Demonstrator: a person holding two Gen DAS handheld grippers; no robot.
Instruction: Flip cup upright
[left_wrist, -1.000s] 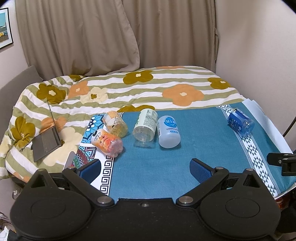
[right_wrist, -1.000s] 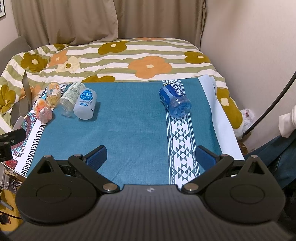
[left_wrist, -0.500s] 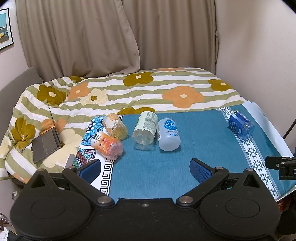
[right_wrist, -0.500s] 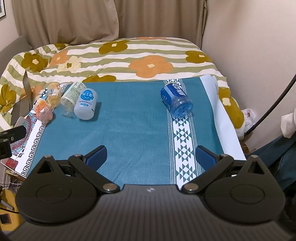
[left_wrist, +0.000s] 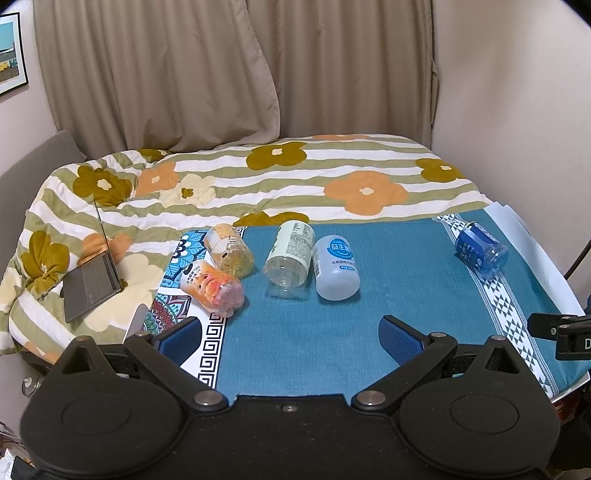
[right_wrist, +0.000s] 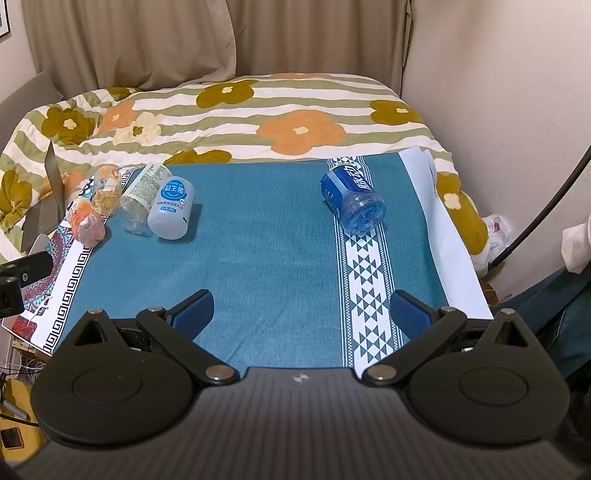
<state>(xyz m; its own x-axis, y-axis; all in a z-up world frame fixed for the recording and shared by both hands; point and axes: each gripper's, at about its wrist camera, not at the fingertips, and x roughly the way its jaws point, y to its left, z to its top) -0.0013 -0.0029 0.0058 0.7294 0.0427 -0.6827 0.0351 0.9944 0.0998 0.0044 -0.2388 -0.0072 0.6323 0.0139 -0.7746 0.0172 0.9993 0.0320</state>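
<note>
Nearer now, clear ribbed blue cup lies sideways.

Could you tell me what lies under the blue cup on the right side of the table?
The blue cup lies on its side on the teal cloth's white triangle-patterned band. The table beneath the cloth is covered.

Beige curtains hang behind a bed covered by a striped, flower-print quilt. Pale walls enclose the corner; a framed picture hangs at left.
</note>
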